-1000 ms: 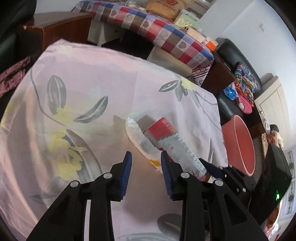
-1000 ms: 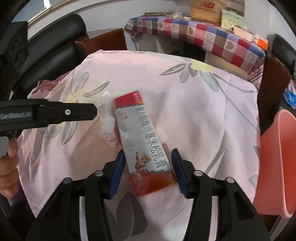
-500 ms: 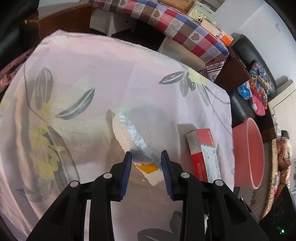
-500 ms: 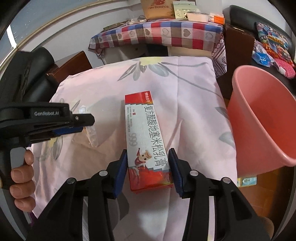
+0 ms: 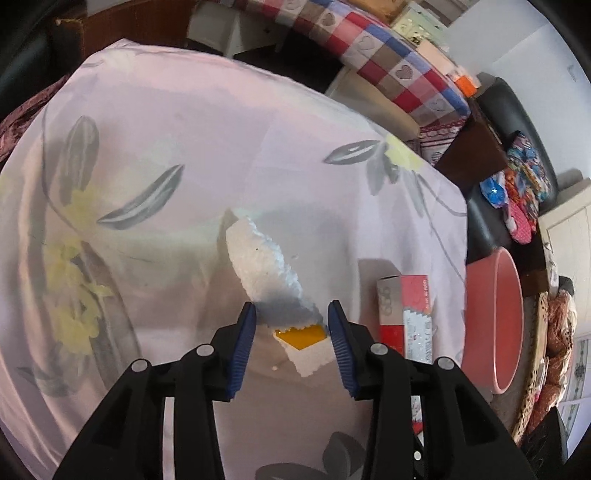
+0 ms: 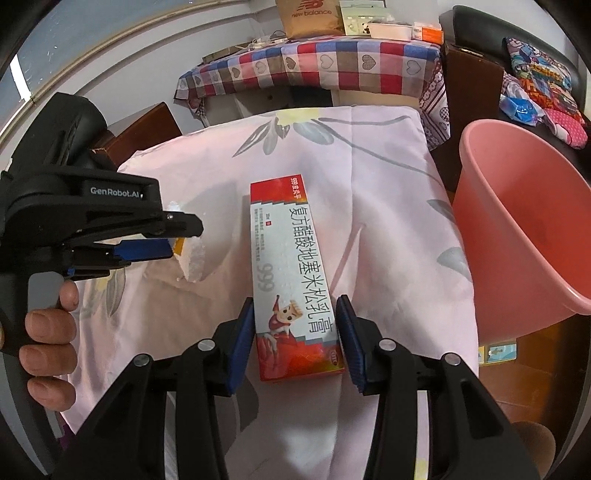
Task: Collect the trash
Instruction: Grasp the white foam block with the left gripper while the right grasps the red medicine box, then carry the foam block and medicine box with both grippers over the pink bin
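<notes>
A torn white foam piece (image 5: 266, 266) with an orange patch lies on the pink floral cloth (image 5: 166, 122). My left gripper (image 5: 291, 332) straddles its near end; the jaws are opening and the pads stand just off the foam's edges. The right wrist view shows that left gripper (image 6: 184, 240) over the foam (image 6: 194, 258). A red and white ointment box (image 6: 291, 258) lies lengthwise between my right gripper's (image 6: 295, 332) pads, which press on both long sides. The box (image 5: 404, 310) is to the right of the foam, near the cloth's edge.
A pink plastic basin (image 6: 498, 240) stands off the table's right edge, also seen in the left wrist view (image 5: 480, 314). Behind is a checked-cloth table (image 6: 314, 62) with boxes and a paper bag. A black sofa (image 6: 476, 29) holds colourful bags. A hand (image 6: 48, 339) grips the left handle.
The right gripper has carried the box away from the foam toward the basin and rolled it straight. The left gripper has come down over the foam and its jaws have widened.
</notes>
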Available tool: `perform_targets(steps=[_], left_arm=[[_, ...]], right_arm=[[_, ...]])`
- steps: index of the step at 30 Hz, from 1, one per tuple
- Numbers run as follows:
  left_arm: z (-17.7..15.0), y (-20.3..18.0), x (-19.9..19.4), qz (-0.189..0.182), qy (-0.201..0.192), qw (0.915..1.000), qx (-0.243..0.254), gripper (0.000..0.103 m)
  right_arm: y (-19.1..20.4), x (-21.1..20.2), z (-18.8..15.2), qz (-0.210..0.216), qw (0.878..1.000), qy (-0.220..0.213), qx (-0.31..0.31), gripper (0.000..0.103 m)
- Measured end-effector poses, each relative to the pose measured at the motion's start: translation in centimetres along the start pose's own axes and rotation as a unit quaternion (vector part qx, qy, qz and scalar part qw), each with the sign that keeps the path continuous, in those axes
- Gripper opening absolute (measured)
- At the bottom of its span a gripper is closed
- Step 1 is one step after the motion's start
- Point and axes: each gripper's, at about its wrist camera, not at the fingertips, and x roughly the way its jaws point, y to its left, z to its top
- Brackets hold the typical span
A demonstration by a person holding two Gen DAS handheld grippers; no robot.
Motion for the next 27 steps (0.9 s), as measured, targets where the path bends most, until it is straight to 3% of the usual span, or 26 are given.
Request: perform_targets(steps=[10,15,22,27], left_arm=[[-0.8,-1.6,-1.4,0.016,-0.046,0.9967,0.065,0.033],[-1.1,-3.2,-2.9,0.004,-0.066,0.9928,0.100,0.033],[-1.5,-8.4,-5.4,-0.015,-0.113,0.9774,0.178,0.033],[-2.0,-13.3,-5.7,-0.040,-0.117,0.9659,0.228,0.033]], right_arm=[[-0.5,-1.1,-0.3,0.002,1.000,-0.015,0.011,0.044],[-1.3,-2.7,-0.1,-0.002,0.999,-0.039,0.021,0.044],[-3.9,-5.8,0.9,-0.027,0.995,-0.082,0.049,0.044],[-6.7,-7.5,2.1,-0.064,0.991,-0.101,0.061,0.044]])
